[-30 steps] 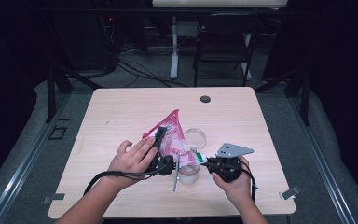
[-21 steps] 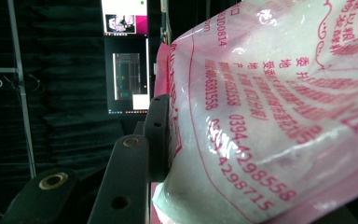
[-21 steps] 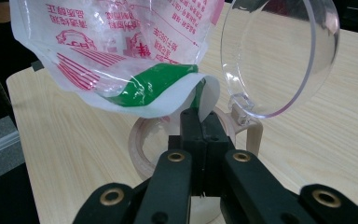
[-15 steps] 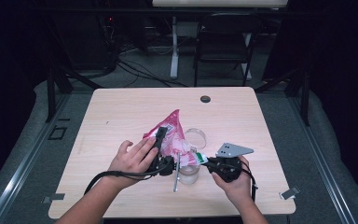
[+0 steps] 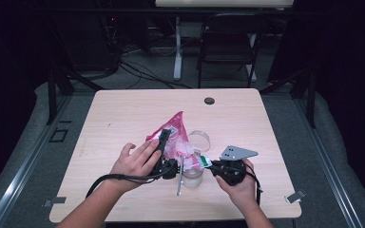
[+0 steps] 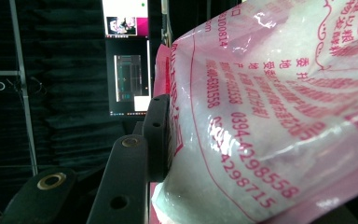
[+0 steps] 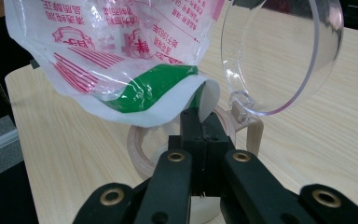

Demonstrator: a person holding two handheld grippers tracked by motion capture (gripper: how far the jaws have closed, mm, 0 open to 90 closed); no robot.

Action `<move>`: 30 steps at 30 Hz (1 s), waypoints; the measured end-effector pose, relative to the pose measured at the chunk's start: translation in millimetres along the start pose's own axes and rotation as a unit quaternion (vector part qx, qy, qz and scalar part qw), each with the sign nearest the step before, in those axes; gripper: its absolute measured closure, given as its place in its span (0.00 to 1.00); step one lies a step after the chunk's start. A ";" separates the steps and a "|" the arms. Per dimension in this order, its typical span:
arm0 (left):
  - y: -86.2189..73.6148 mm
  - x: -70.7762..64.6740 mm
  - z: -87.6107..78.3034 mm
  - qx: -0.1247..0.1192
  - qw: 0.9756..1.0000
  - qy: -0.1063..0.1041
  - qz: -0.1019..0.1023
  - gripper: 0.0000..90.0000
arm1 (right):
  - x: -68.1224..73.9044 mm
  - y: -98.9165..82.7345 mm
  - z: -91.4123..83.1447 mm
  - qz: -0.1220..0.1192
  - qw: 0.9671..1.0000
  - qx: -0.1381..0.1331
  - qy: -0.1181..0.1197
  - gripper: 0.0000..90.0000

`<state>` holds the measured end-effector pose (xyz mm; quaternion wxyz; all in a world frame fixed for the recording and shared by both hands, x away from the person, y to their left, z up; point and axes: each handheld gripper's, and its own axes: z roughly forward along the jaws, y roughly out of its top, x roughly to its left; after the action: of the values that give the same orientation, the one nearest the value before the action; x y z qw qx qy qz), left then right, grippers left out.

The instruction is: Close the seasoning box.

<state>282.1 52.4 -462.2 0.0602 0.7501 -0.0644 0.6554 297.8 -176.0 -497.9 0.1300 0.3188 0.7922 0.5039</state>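
My right jaw is hidden behind the pink bag in the left gripper view; the bag runs off the top, right and bottom edges. In the right gripper view the jar sits mostly behind my jaws, contents unreadable. Bag print is too small in the high view.
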 end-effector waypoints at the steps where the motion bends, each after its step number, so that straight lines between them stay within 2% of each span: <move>1: 0.0 0.1 -0.1 0.000 1.000 0.000 0.000 0.75 | -0.1 0.1 -0.1 -0.001 1.000 0.001 0.000 1.00; 17: 1.6 2.4 -1.4 0.004 1.000 0.000 0.005 0.75 | 0.0 0.0 0.2 -0.001 1.000 0.001 -0.001 1.00; 19: 1.4 1.7 -0.9 -0.001 1.000 0.001 -0.001 0.75 | -0.1 0.1 0.2 0.000 1.000 0.000 0.000 1.00; 30: 3.6 2.9 -1.2 -0.005 1.000 0.008 0.003 0.75 | -0.9 0.1 -0.5 -0.001 1.000 0.003 -0.001 1.00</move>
<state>280.8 49.0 -459.2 0.0625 0.7446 -0.0690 0.6610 298.3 -176.9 -497.7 0.1305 0.3188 0.7937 0.5014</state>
